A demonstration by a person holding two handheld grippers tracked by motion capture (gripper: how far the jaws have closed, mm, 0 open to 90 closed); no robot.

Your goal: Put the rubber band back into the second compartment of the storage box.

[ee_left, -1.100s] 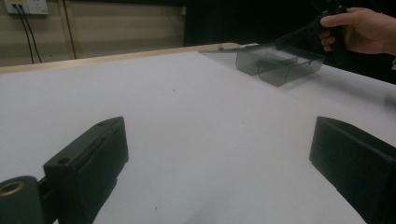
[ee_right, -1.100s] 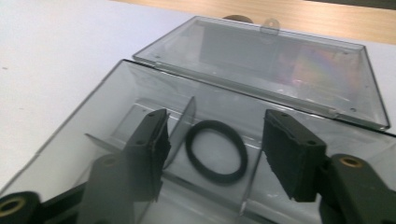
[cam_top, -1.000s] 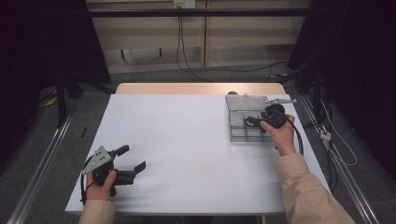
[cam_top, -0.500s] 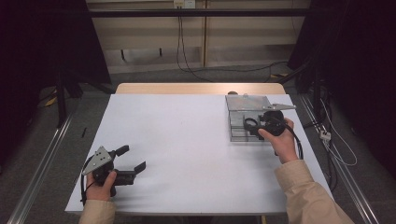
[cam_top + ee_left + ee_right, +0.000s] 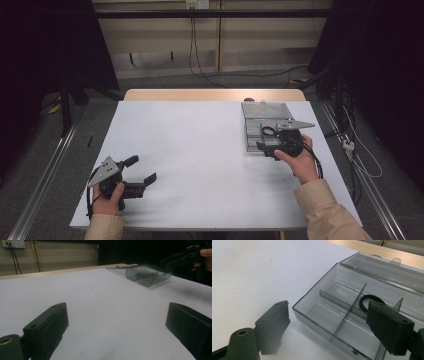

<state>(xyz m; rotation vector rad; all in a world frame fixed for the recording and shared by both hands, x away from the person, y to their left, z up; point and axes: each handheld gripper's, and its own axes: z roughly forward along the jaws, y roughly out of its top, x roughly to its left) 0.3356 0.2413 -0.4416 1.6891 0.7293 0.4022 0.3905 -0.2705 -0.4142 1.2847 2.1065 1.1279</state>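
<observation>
A smoky clear compartment box (image 5: 252,131) (image 5: 332,288) (image 5: 147,275) lies at the table's far right with its lid (image 5: 265,109) (image 5: 387,272) folded back. A black ring (image 5: 268,131) (image 5: 362,302) rests in one compartment. My right gripper (image 5: 265,139) (image 5: 328,312) hovers at the box's near left corner. It is open; its jaws have just been opening and hold nothing. One jaw stands over the box, the other over the table. My left gripper (image 5: 141,169) (image 5: 117,312) is open and empty at the near left. The right gripper (image 5: 185,256) also appears in the left gripper view.
The white table (image 5: 200,150) has a wooden strip (image 5: 200,95) along its far edge. Cables (image 5: 350,145) trail on the floor to the right, and a metal rail (image 5: 45,185) runs along the left side.
My right gripper has drawn back from over the box toward the person. The left gripper has kept still.
</observation>
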